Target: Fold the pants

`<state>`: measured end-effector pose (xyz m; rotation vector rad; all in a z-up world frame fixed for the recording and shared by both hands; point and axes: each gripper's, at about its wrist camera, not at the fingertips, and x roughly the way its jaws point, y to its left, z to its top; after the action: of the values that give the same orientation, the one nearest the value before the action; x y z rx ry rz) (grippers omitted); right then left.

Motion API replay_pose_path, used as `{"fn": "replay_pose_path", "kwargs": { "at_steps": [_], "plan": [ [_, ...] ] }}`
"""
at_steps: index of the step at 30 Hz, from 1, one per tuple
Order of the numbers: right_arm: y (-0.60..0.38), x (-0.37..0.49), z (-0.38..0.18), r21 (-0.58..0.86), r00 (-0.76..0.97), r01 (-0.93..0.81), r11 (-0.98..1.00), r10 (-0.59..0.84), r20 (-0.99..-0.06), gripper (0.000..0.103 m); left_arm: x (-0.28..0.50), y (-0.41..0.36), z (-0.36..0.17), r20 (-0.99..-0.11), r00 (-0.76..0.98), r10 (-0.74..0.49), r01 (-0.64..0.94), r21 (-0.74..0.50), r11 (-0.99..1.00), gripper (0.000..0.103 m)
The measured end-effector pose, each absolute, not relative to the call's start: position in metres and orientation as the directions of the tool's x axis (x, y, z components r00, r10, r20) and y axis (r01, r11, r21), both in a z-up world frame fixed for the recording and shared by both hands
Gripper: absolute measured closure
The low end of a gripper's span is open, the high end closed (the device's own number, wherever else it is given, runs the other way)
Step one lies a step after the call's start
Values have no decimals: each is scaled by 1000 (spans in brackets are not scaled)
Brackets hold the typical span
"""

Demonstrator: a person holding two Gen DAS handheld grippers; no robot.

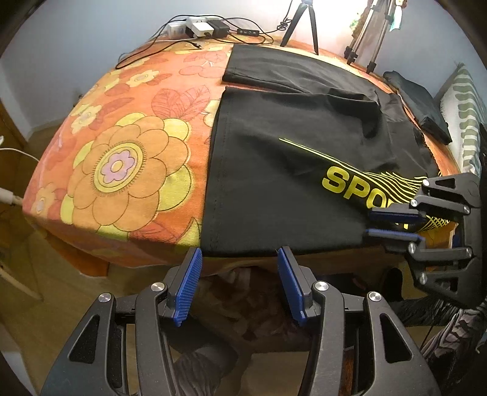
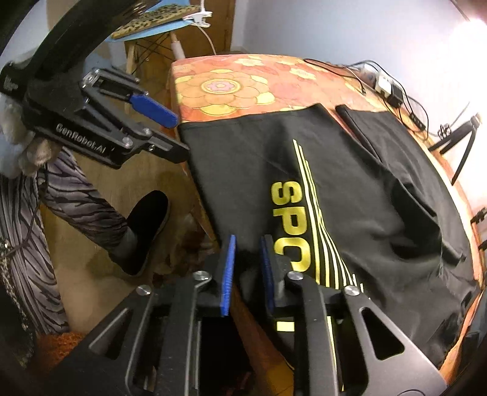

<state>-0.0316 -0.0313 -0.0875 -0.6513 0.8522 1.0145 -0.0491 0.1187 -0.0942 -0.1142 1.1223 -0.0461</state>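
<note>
Black pants [image 1: 274, 170] with yellow "SPORT" lettering lie spread on the floral-covered table [image 1: 127, 146]; they fill the right wrist view [image 2: 350, 189]. My left gripper [image 1: 239, 256] is open, just off the table's near edge in front of the pants' hem, holding nothing. It shows in the right wrist view [image 2: 179, 137] at the pants' corner. My right gripper [image 2: 248, 243] is open with its jaws astride the near edge of the pants; the fabric sits between the pads. It shows in the left wrist view [image 1: 369, 224] at the table edge.
A power strip with chargers and cables [image 1: 201, 29] lies at the table's far edge. Tripods [image 1: 301, 27] stand behind it. A dark folded cloth [image 1: 426, 112] lies at the right. A chair [image 2: 158, 27] stands beyond the table. The person's leg and shoe [image 2: 143, 231] are below.
</note>
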Motion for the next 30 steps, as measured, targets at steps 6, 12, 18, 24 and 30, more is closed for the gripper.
{"fn": "replay_pose_path", "kwargs": {
  "at_steps": [6,12,18,24,30],
  "plan": [
    [-40,-19,-85,-19,241,-904,428,471,-849,91,-58,93,-87,-887,458,-59,167,20,986,52],
    [-52,-12,-84,18,226,-886,463,465,-856,91,-55,64,-91,-891,453,-26,373,163,914,52],
    [-77,-9,-77,50,225,-860,508,465,-856,91,-38,60,-105,-895,444,32,428,244,870,57],
    [-109,-9,-72,72,233,-823,564,450,-862,77,-42,64,-101,-902,429,-51,456,167,874,88],
    [-135,-12,-71,53,266,-790,611,418,-869,74,-30,70,-92,-887,453,-85,423,130,897,97]
  ]
}}
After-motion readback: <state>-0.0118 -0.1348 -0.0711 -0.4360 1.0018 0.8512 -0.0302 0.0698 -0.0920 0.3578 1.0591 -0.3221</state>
